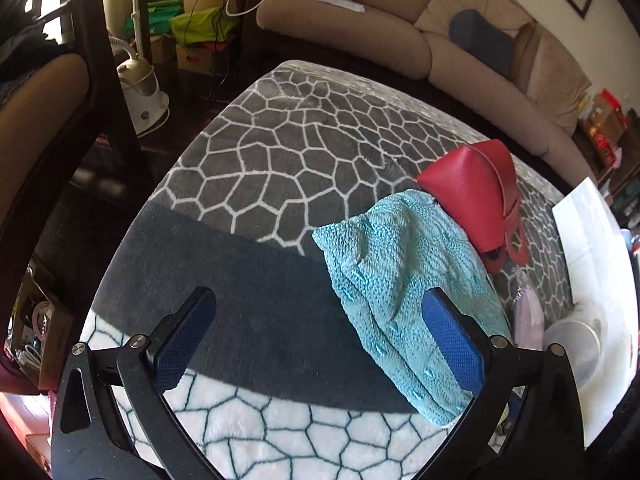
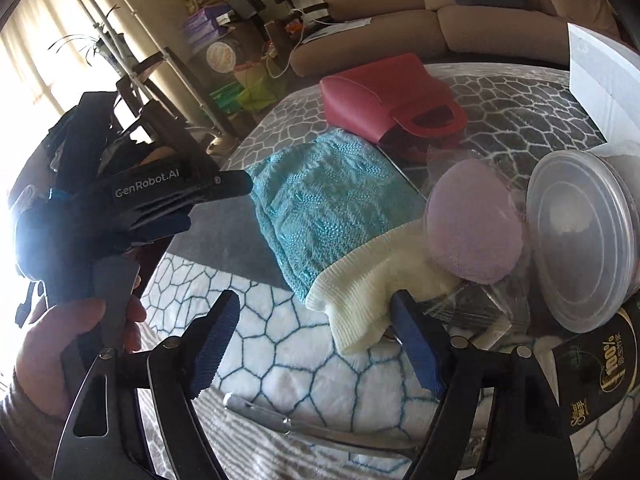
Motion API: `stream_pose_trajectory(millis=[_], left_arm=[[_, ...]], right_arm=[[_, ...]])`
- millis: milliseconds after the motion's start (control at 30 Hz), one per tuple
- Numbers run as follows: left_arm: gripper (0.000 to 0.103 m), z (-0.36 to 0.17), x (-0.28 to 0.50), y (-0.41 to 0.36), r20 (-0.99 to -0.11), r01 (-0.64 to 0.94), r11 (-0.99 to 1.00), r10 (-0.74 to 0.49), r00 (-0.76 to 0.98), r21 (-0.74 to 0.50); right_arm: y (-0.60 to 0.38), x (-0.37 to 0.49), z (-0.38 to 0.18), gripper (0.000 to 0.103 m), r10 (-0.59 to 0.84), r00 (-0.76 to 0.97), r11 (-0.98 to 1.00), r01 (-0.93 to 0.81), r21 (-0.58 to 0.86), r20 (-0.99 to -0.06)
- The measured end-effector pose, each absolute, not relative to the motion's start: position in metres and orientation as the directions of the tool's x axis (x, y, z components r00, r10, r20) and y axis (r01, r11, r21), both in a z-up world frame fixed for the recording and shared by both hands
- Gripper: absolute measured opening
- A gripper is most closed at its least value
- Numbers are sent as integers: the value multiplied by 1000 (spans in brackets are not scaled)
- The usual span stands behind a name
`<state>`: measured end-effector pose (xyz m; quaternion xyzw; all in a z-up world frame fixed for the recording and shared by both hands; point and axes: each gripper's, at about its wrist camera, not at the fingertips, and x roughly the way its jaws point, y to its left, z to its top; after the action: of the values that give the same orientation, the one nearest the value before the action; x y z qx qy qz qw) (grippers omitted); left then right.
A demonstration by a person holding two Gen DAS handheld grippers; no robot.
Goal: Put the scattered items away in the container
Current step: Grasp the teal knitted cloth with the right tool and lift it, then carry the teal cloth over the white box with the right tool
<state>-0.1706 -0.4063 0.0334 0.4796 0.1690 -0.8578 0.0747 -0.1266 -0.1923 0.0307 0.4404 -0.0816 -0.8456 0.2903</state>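
A teal knitted cloth [image 1: 400, 280] lies on the patterned blanket [image 1: 280, 168]; it also shows in the right wrist view [image 2: 332, 200]. A red handbag [image 1: 476, 192] lies on its side just beyond it, and also shows in the right wrist view [image 2: 384, 92]. A cream knitted piece [image 2: 372, 288] overlaps the teal cloth's near end. A lilac round item in clear wrap [image 2: 472, 220] and a clear lidded tub [image 2: 588, 240] sit to the right. My left gripper [image 1: 320, 336] is open and empty, its right finger over the teal cloth. My right gripper [image 2: 316, 336] is open and empty, just before the cream piece.
A beige sofa [image 1: 400, 32] stands behind the blanket. A white paper bag [image 1: 592, 248] stands at the right edge. A black tube with gold print [image 2: 600, 372] lies by the tub. A metal tool [image 2: 280, 424] lies under my right gripper. A chair [image 1: 48, 120] is on the left.
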Motion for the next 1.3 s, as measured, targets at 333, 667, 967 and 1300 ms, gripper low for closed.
stream_pose_trajectory(millis=[333,667,967,1300], left_arm=[[103,8,-203,-396,-858,310,-917,63,-510,-252],[19,40,-192,-377,-826,252,-924,107,-554,-288],[16,98,-141,-390,-787,233,-907,151,-598,-351],[15,219,-66,-371,-724,130,-920,198,-661,-370]], right_arm=[[-178,-141,16,35,-539,-461,-835,405,373,-705],[-179,-133,23,22,-523,-473,-838,435,328,-709],[-182,-104,56,15,-557,-463,-810,488,326,-690],[-170,-53,112,64,-588,-469,-795,486,363,-659]])
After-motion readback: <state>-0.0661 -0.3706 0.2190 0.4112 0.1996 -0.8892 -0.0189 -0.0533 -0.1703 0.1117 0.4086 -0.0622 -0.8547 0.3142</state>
